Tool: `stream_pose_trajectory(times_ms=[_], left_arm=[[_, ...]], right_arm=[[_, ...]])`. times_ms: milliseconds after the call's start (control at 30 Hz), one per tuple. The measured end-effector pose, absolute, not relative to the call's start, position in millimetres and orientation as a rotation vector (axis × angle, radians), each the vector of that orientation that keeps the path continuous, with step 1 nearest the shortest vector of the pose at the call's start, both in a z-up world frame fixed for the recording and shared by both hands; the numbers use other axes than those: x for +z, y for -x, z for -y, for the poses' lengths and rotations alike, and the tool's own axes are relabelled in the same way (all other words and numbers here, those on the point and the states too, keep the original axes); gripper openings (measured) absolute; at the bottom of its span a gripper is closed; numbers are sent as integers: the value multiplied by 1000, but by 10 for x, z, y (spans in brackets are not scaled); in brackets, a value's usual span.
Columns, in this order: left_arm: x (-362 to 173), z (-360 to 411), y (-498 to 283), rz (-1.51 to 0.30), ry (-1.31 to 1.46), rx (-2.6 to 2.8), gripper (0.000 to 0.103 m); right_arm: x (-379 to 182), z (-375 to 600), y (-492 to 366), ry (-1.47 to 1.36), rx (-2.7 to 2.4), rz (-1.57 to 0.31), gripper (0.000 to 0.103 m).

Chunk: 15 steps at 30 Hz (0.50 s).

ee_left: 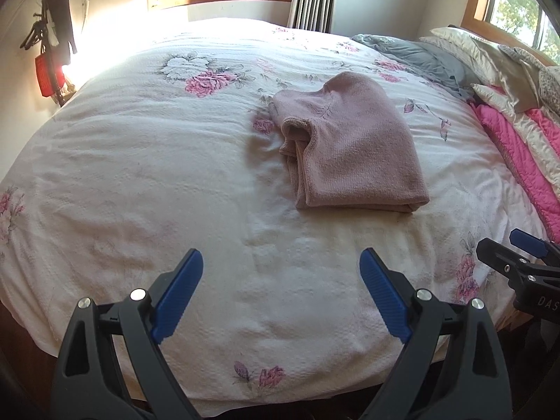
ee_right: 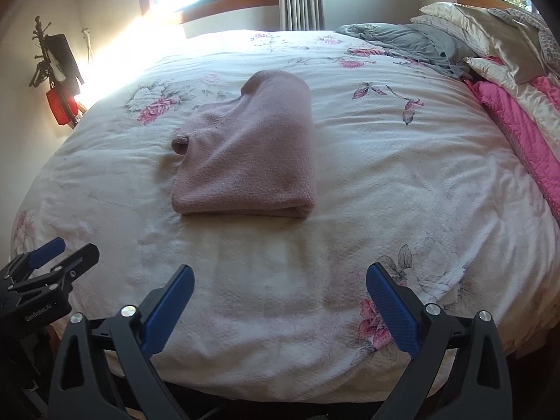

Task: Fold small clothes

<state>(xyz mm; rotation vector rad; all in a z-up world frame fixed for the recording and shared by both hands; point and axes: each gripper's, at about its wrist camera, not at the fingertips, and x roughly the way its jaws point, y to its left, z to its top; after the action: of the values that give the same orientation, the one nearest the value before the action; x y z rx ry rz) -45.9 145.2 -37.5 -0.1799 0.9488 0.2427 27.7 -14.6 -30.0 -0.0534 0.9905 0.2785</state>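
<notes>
A dusty-pink knit garment (ee_left: 350, 143) (ee_right: 252, 154) lies folded into a compact rectangle on the white floral bedspread (ee_left: 140, 175) (ee_right: 402, 182), a cuffed sleeve end showing at its left. My left gripper (ee_left: 281, 262) hangs open over the bed's near edge, well short of the garment, nothing between its blue pads. My right gripper (ee_right: 280, 278) is likewise open and empty, in front of the garment. Each gripper shows in the other's view: the right gripper (ee_left: 514, 248) at the right edge, the left gripper (ee_right: 63, 248) at the left edge.
Grey cloth (ee_left: 420, 56) (ee_right: 413, 43), cream pillows (ee_left: 490, 56) (ee_right: 490, 31) and a pink quilt (ee_left: 525, 157) (ee_right: 518, 122) are piled at the bed's right. A rack with a red bag (ee_left: 49, 73) (ee_right: 61, 106) stands by the left wall. Windows and a curtain lie beyond.
</notes>
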Motion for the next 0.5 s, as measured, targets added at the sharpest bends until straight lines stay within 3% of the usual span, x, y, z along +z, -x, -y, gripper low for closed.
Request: stream_pose_trajectory(times_ms=[500], left_arm=[[-427, -1443, 414, -965, 180, 246, 90]], right_arm=[[-338, 173, -300, 46, 263, -1001, 99]])
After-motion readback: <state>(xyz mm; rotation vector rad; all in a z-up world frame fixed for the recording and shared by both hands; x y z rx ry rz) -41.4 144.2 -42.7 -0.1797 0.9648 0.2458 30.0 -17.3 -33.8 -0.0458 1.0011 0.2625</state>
